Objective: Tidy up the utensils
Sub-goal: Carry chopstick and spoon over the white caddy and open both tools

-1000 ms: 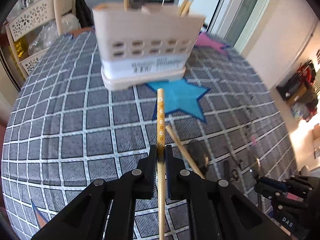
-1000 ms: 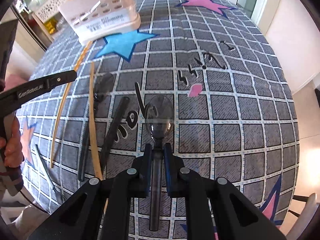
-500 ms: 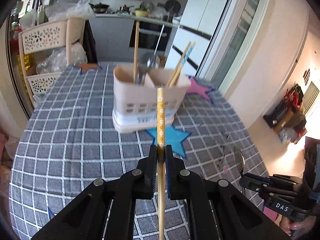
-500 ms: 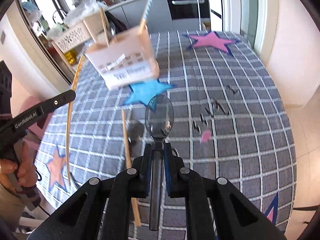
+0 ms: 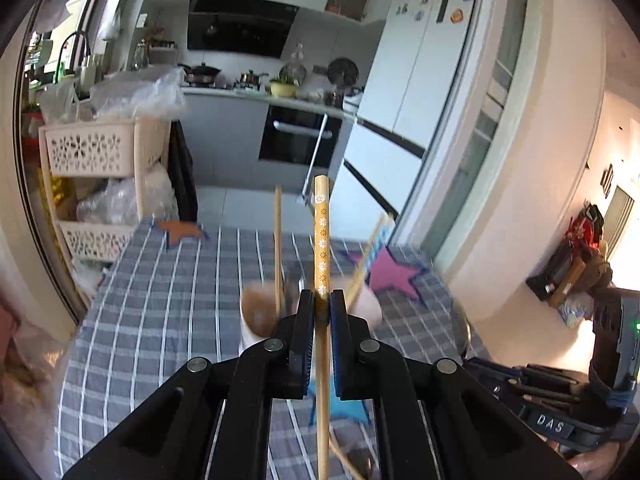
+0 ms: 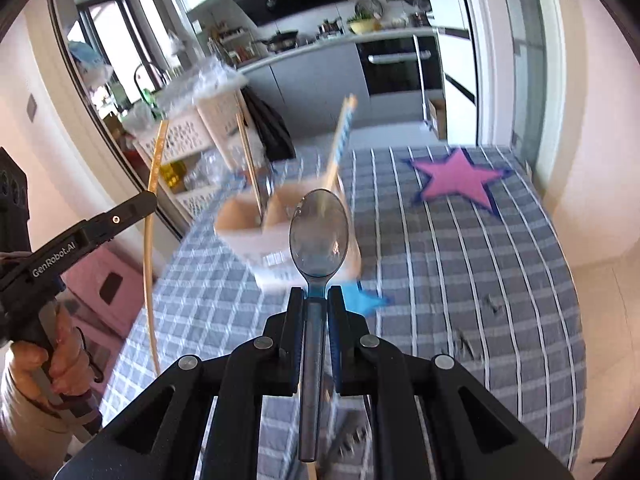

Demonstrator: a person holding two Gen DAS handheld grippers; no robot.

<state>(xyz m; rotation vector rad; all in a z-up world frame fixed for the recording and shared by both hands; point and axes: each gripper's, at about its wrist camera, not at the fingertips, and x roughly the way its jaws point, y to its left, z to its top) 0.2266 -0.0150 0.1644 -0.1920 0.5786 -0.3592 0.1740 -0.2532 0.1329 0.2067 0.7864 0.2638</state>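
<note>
Left gripper (image 5: 318,303) is clenched on a chopstick (image 5: 321,236), right gripper (image 6: 317,300) on a smoky plastic spoon (image 6: 319,232), both held in the air short of the caddy (image 6: 256,236). Both look light and stiff; the chopstick is slim and smooth, so gripped partway along it may pivot, while the spoon's neck grip looks steadier. Caddy on the table (image 6: 460,264) is divided and already holds several upright chopsticks.
</note>
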